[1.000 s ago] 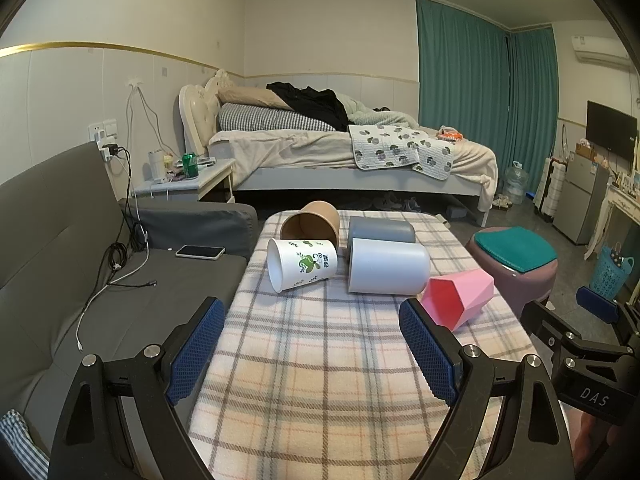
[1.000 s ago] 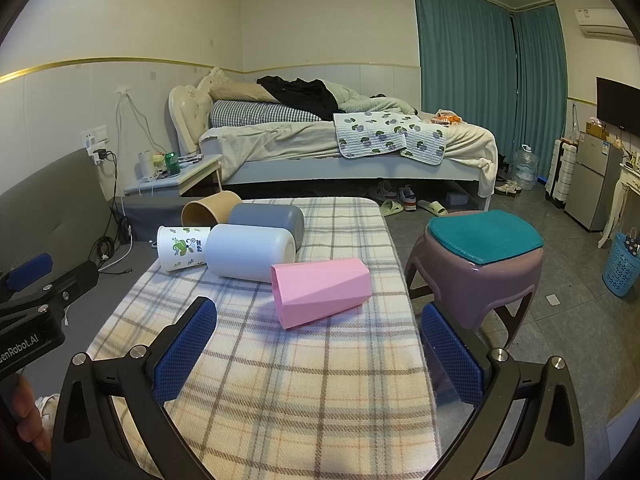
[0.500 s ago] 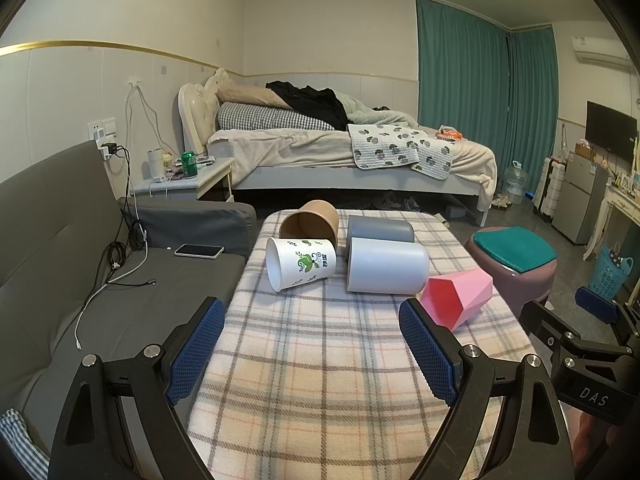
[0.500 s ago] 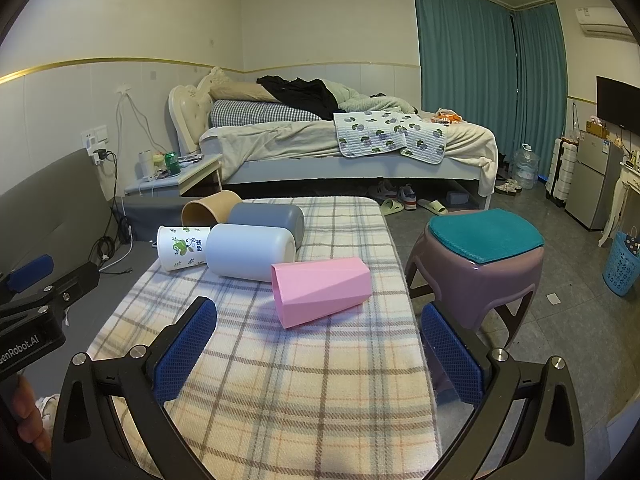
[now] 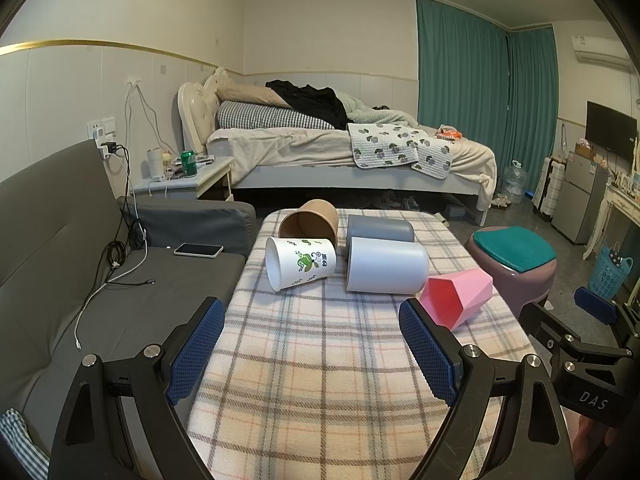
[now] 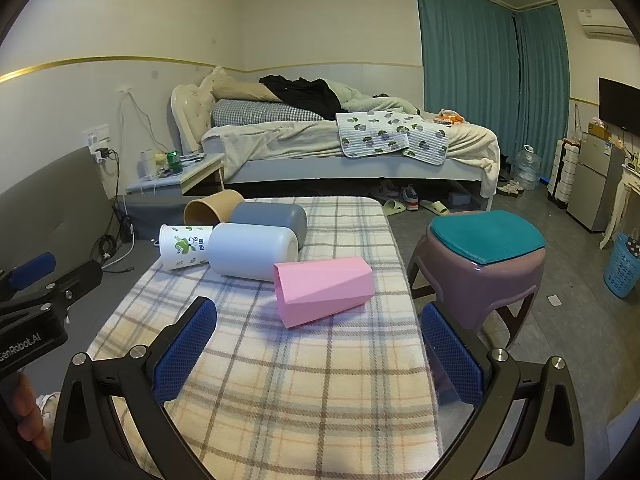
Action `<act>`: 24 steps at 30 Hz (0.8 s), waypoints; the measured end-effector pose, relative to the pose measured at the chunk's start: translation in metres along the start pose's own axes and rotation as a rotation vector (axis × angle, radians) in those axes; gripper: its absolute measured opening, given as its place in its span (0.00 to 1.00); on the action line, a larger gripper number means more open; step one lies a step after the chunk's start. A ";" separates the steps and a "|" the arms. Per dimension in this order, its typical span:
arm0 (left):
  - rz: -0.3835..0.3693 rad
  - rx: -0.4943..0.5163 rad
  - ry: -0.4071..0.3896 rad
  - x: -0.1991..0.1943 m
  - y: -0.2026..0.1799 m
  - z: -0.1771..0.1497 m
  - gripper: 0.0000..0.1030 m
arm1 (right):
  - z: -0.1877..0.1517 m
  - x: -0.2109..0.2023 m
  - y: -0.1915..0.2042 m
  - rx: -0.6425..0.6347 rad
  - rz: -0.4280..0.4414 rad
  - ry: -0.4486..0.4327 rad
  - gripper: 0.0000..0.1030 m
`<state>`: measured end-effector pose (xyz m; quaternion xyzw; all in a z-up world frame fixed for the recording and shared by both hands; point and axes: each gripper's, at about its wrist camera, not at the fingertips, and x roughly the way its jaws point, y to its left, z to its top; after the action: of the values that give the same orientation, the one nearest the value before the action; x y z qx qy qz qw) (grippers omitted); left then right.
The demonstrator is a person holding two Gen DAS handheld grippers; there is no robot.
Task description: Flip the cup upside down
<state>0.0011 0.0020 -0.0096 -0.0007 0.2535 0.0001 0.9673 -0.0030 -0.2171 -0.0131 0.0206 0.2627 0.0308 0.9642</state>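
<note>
Several cups lie on their sides on a plaid-covered table: a white paper cup with green print, a brown paper cup, a grey cup, a large white cup and a pink faceted cup. The pink cup is nearest in the right wrist view, beside the white cup. My left gripper is open and empty above the table's near part. My right gripper is open and empty, short of the pink cup.
A grey sofa with a phone and cables stands left of the table. A purple stool with a teal cushion stands right of it. A bed and a nightstand are beyond.
</note>
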 end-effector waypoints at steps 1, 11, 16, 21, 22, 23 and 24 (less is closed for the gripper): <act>-0.001 0.000 0.001 0.000 0.000 0.000 0.89 | -0.002 0.002 0.001 0.000 0.001 -0.001 1.00; -0.002 -0.029 0.032 0.010 -0.002 0.001 0.89 | 0.008 -0.002 0.001 -0.020 0.040 0.012 1.00; 0.022 -0.065 0.060 0.019 -0.001 0.017 0.89 | 0.033 0.015 -0.005 -0.066 0.138 0.055 1.00; 0.077 -0.088 0.105 0.041 0.001 0.033 0.89 | 0.090 0.045 -0.008 -0.218 0.189 0.058 1.00; 0.089 -0.104 0.113 0.046 0.004 0.037 0.89 | 0.104 0.056 -0.004 -0.273 0.208 0.070 1.00; 0.099 -0.127 0.122 0.053 0.006 0.039 0.89 | 0.114 0.065 0.000 -0.326 0.233 0.082 1.00; 0.106 -0.141 0.130 0.059 0.008 0.041 0.89 | 0.123 0.074 0.005 -0.379 0.260 0.089 1.00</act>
<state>0.0730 0.0101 -0.0033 -0.0553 0.3150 0.0690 0.9450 0.1234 -0.2099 0.0558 -0.1284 0.2898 0.2042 0.9262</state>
